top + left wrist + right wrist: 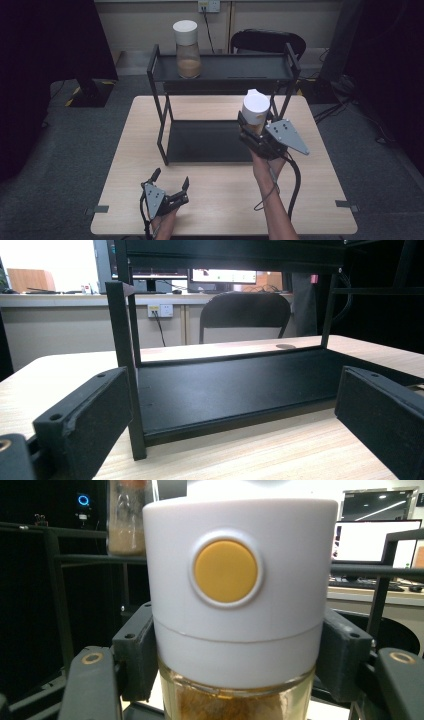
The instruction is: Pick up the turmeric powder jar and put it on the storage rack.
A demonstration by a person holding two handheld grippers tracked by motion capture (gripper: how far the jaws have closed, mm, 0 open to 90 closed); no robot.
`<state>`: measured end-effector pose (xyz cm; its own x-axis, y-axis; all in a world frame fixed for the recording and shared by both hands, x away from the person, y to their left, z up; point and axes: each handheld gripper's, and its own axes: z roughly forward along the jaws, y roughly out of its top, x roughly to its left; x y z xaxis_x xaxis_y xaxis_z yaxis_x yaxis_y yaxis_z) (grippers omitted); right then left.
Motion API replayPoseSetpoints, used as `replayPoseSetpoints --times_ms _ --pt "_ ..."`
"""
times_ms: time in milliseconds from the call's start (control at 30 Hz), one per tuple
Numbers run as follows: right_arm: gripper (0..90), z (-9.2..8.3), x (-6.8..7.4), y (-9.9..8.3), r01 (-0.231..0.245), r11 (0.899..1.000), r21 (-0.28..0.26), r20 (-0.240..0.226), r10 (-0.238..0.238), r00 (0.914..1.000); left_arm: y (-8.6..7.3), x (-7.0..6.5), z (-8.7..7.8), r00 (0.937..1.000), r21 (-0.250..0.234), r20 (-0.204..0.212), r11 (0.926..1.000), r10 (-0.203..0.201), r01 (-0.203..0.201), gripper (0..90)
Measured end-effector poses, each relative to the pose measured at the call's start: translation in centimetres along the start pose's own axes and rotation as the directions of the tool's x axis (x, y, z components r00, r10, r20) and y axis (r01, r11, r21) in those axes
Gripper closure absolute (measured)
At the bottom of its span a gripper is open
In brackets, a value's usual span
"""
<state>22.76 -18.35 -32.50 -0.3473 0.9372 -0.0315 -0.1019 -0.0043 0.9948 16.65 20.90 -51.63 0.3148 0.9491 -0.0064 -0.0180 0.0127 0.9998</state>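
A two-tier rack (220,75) is standing on the counter (220,200). One jar (187,50) is sitting on its upper shelf, at the left. A second jar (255,112) is sitting between the right tongs (256,131), before the rack's right end. The left tongs (171,179) are resting near the counter's front edge.

The table (225,200) was lit softly from above, and the room's sides were dark. Bright screens (367,540) glared behind the sharp white lid (240,580).

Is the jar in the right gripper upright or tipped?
Upright. The jar stands between the right gripper's jaws with its white lid on top and brown contents below.
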Motion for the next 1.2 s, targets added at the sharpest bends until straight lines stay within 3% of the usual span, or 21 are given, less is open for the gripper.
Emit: replayPoseSetpoints --times_ms 500,1200 --pt "29.8 2.4 -0.9 3.6 0.021 1.000 -0.017 -0.003 -0.021 0.9998 0.0 0.0 0.0 1.0000 0.000 0.000 1.0000 0.000 0.000 1.1" --pt "29.9 6.0 -1.5 8.3 0.008 0.999 -0.048 -0.017 -0.009 0.9998 0.0 0.0 0.0 1.0000 0.000 0.000 1.0000 0.000 0.000 1.1"
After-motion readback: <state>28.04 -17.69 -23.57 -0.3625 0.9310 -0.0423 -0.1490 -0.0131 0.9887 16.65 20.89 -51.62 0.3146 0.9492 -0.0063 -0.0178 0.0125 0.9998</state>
